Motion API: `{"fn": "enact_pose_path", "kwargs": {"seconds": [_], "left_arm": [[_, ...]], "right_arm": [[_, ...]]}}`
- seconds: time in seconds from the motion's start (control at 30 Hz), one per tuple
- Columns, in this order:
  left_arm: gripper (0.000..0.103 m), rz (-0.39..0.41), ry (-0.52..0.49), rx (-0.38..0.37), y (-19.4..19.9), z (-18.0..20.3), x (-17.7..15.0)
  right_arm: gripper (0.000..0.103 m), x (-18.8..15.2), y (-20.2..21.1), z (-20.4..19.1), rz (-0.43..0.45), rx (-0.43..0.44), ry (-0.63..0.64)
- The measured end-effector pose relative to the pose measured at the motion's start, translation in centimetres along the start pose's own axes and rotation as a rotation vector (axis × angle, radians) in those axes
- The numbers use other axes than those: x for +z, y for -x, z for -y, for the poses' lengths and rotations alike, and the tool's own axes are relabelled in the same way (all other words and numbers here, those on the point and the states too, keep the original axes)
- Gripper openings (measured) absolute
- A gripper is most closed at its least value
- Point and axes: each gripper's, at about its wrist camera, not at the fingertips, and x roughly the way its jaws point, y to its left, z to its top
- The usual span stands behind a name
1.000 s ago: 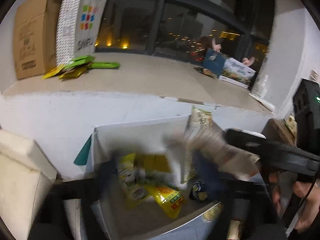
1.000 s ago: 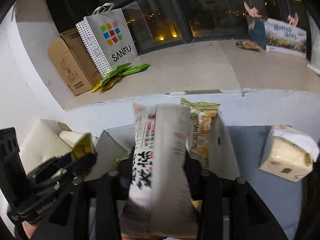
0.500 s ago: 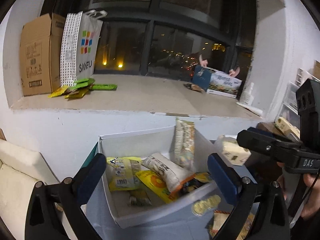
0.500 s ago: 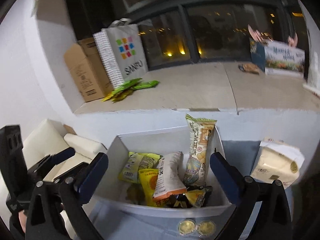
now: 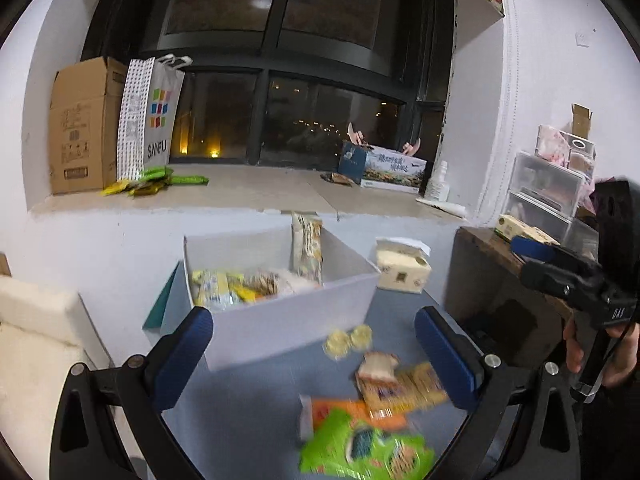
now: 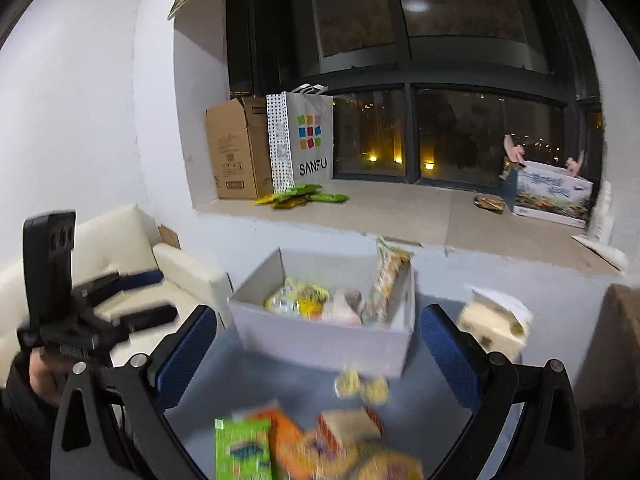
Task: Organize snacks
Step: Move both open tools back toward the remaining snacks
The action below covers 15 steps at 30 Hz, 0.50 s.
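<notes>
A white box (image 5: 288, 320) (image 6: 320, 340) on the blue table holds several snack packs; a tall pack (image 5: 306, 252) (image 6: 390, 276) leans on its right wall. Loose snacks lie in front of it: a green pack (image 5: 364, 448) (image 6: 242, 452), an orange pack (image 5: 344, 412) (image 6: 288, 436), a yellow pack (image 5: 404, 388) and two round gold pieces (image 5: 348, 338) (image 6: 362, 386). My left gripper (image 5: 316, 356) is open and empty, held back from the box above the loose snacks. My right gripper (image 6: 320, 360) is open wide and empty too, also short of the box. Each gripper shows in the other's view, with a hand on it.
A tissue pack (image 5: 402, 268) (image 6: 494, 320) sits right of the box. The window ledge carries a cardboard box (image 5: 82, 128), a SANFU bag (image 6: 304, 140), green sachets (image 5: 156, 180) and a printed carton (image 6: 552, 192). A cream sofa (image 6: 132, 264) stands left, a brown cabinet (image 5: 500, 280) right.
The right gripper let go of the white printed pack into the box and opened wide. Both grippers pulled back from the box, so the loose snacks in front came into view.
</notes>
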Motion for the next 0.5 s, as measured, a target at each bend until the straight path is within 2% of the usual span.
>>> {"fn": "enact_pose_path", "kwargs": {"seconds": [0.17,0.27,0.37,0.5], "left_arm": [[0.103,-0.041,0.023,0.02,1.1,-0.1,-2.9],[0.103,-0.081,0.06,-0.003,0.7,-0.5,-3.9],[0.103,-0.089,0.063,0.002,0.5,-0.3,-4.2],[0.103,-0.091,0.057,-0.01,0.4,0.2,-4.2]], "right_arm": [[0.103,-5.0,3.5,0.9,-0.032,-0.053,-0.042],[0.103,-7.9,4.2,1.7,-0.064,-0.062,-0.095],[0.103,-9.9,3.3,2.3,-0.12,-0.084,-0.133],[0.103,-10.9,1.7,2.1,-0.167,-0.077,-0.139]]}}
